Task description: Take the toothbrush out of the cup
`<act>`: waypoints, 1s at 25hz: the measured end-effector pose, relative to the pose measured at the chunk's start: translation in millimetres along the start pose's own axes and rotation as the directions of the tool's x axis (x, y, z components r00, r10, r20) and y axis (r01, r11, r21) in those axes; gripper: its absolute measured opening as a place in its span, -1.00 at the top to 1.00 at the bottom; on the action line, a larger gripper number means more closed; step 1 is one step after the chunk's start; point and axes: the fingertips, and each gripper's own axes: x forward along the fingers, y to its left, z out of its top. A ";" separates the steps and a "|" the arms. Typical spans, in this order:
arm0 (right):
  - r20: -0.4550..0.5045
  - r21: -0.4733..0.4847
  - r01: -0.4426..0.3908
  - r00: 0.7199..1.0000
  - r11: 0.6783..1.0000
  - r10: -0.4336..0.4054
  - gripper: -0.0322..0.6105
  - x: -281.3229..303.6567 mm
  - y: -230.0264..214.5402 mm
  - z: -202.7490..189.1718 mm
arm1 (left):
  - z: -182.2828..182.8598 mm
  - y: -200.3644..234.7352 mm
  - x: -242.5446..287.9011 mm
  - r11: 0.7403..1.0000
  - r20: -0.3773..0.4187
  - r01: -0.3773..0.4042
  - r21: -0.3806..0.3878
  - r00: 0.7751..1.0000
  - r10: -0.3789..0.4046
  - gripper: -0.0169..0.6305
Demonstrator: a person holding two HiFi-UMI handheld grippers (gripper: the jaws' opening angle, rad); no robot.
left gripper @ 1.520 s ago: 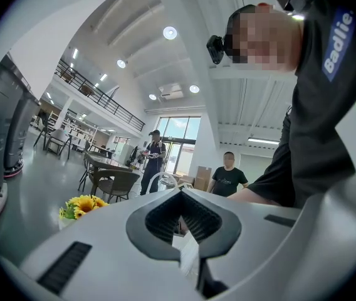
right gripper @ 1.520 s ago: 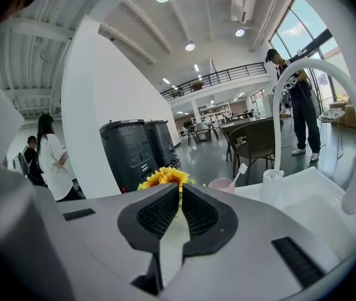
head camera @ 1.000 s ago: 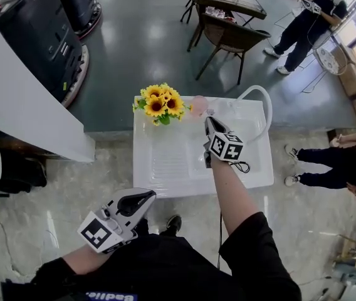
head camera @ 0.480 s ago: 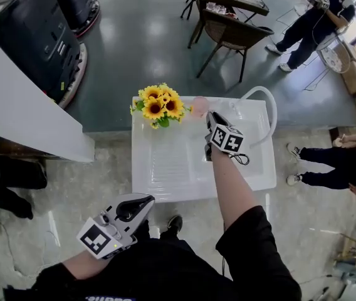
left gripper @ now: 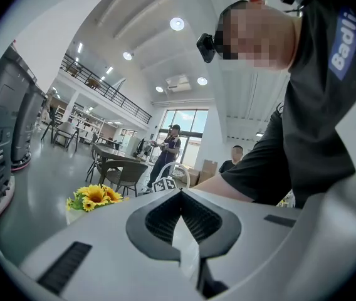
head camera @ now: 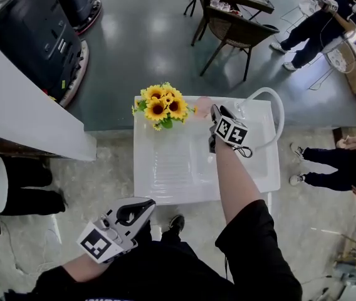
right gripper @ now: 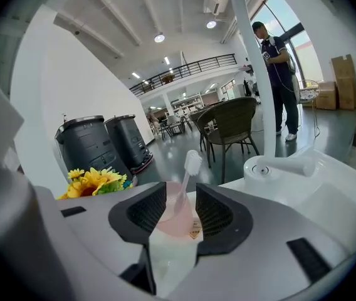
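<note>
A pink cup (right gripper: 177,217) stands at the back of the white washstand (head camera: 165,174), and a white toothbrush (right gripper: 187,179) leans upright in it, bristle head on top. From the head view the cup (head camera: 201,105) shows just beyond my right gripper (head camera: 215,111). The right gripper (right gripper: 179,199) is open; its jaws have just been opening, and cup and brush sit framed in the gap just ahead of the pads, which do not press on them. My left gripper (head camera: 145,205) hangs near my body, short of the washstand, shut with nothing in it.
A bunch of sunflowers (head camera: 160,105) stands left of the cup. A white tap (right gripper: 272,168) and curved hose (head camera: 271,99) are to its right. A chair and table (head camera: 234,33) stand beyond the washstand, and people stand at the right (head camera: 328,162).
My right gripper has moved forward toward the cup at the back of the washstand. The left gripper has stayed in place.
</note>
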 end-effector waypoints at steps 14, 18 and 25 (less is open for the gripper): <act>0.072 0.104 0.030 0.997 0.994 -0.038 0.49 11.7 -9.8 8.9 | -17.2 0.0 -5.2 1.000 -0.031 -0.008 -0.021 1.000 0.007 0.93; 0.077 0.124 0.030 0.996 0.992 -0.039 0.51 12.6 -10.0 10.7 | -18.4 -0.3 -7.0 1.000 -0.033 -0.013 -0.027 0.999 0.012 0.94; 0.083 0.138 0.032 0.996 0.990 -0.044 0.77 13.9 -8.4 10.7 | -22.6 1.8 -12.0 0.999 -0.039 -0.026 -0.032 0.999 0.025 0.94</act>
